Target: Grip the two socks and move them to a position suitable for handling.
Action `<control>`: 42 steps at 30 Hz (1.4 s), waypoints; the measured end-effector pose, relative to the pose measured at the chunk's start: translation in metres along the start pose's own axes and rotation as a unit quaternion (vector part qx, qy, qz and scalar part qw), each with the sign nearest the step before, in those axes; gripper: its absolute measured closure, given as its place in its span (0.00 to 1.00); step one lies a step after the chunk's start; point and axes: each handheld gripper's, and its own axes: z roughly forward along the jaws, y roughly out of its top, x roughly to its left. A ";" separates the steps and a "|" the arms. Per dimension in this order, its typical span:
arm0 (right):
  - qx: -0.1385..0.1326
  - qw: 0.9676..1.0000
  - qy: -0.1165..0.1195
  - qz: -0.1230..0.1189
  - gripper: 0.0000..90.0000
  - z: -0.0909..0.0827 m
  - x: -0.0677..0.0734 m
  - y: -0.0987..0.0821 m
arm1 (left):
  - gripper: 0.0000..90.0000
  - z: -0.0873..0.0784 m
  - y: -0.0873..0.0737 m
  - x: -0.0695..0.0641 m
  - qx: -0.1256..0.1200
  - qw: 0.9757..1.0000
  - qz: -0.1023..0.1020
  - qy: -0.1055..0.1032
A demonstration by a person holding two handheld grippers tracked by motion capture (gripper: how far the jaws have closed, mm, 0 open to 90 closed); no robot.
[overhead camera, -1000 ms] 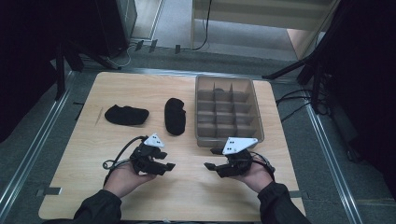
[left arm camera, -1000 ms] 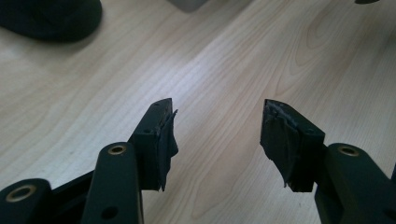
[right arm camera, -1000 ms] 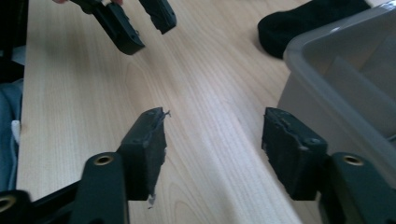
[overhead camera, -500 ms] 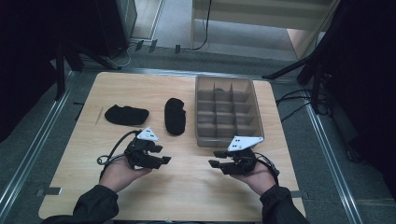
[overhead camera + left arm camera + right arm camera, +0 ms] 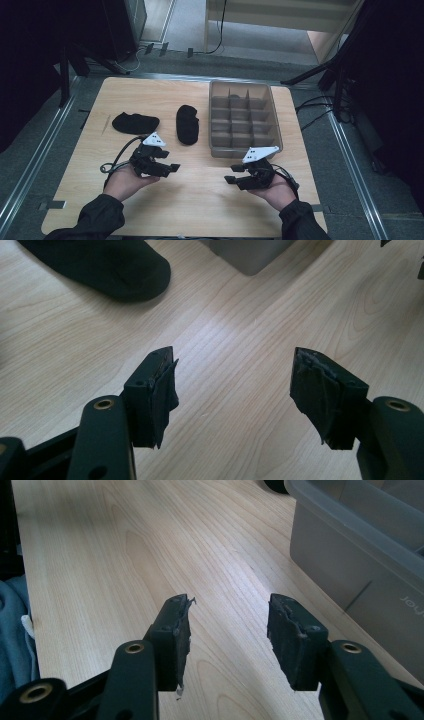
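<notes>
In the high view, a flat black fabric sock (image 5: 135,123) lay left of centre on the light wooden surface (image 5: 200,200). The left claw (image 5: 172,167) stood wide, having just opened further, nothing between its jaws. A second black sock (image 5: 187,124) lay centre, beside a grey plastic compartment tray (image 5: 244,120). Lower right, the right claw (image 5: 229,179) likewise stood wide, just opened further, empty.

This looks like a lab or recording studio: a light wooden bench (image 5: 200,200) set in a metal rail frame (image 5: 30,170), black tripod stands (image 5: 340,65), loose cables (image 5: 315,107) on grey carpet, dark surroundings.
</notes>
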 end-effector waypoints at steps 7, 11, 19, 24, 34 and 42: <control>0.002 1.000 -0.005 -0.007 0.52 0.001 0.000 0.000 | 0.36 -0.003 -0.002 0.007 -0.005 1.000 -0.011 0.003; 0.011 1.000 0.012 0.000 0.48 0.003 0.000 -0.001 | 0.34 0.001 -0.004 0.015 0.002 1.000 -0.016 -0.004; 0.018 1.000 0.014 -0.003 0.48 0.006 0.000 0.000 | 0.35 0.003 -0.006 0.029 0.001 1.000 -0.018 0.025; 0.026 1.000 0.011 -0.008 0.47 0.008 0.000 -0.001 | 0.36 0.002 -0.010 0.038 0.005 0.999 -0.013 0.049; 0.024 1.000 0.010 0.000 0.47 0.009 -0.004 -0.001 | 0.36 -0.008 -0.013 0.059 -0.004 0.996 -0.075 0.058; 0.030 0.999 0.011 0.004 0.47 0.008 -0.003 -0.001 | 0.34 -0.016 -0.013 0.068 -0.002 0.993 -0.099 0.058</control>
